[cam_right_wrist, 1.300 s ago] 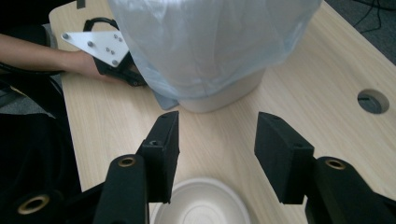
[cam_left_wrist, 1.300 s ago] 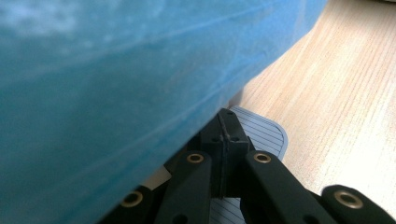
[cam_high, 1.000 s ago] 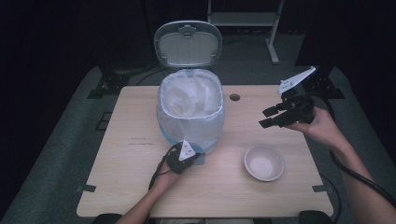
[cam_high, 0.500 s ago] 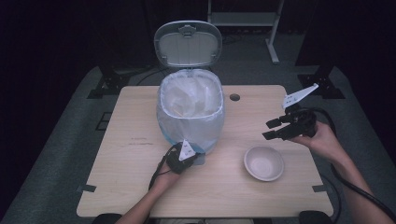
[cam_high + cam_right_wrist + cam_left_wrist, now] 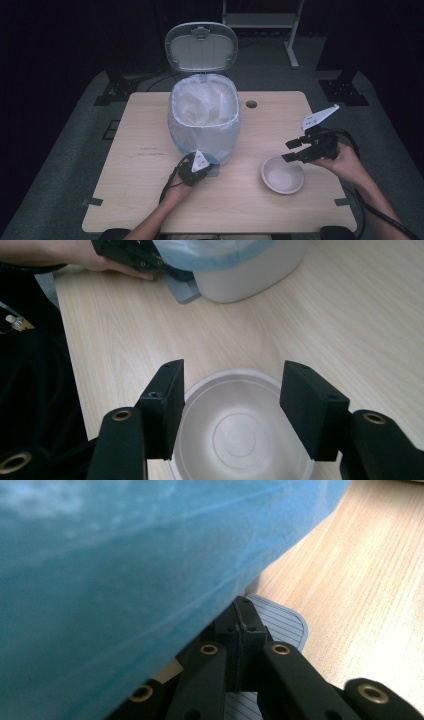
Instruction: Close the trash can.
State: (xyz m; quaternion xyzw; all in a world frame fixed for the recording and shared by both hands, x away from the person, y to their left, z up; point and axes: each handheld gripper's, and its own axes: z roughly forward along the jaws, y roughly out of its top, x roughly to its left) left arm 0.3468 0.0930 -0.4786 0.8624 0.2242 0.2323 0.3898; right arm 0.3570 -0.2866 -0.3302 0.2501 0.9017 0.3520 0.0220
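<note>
High view: white pedal bin [image 5: 204,131], lid up, lined with a translucent blue-edged bag; left gripper [image 5: 196,171] closed on its grey pedal [image 5: 280,622]. Right gripper [image 5: 295,150], jaws parted and holding nothing, hovers beside an empty white bowl [image 5: 282,175].

A recording studio or lab set-up is suggested rather than a home: a single pale wooden bench [image 5: 150,200] is seen lit from above, ringed by blackness, with its corners fixed by strips of dark tape. Beyond the fingers, black stand feet [image 5: 345,90], loose cables on grey carpet [image 5: 60,190] and the base of a white metal rack [image 5: 262,22] are made out. A cable hole [image 5: 251,104] is cut in the bench top, well beyond the fingers.
</note>
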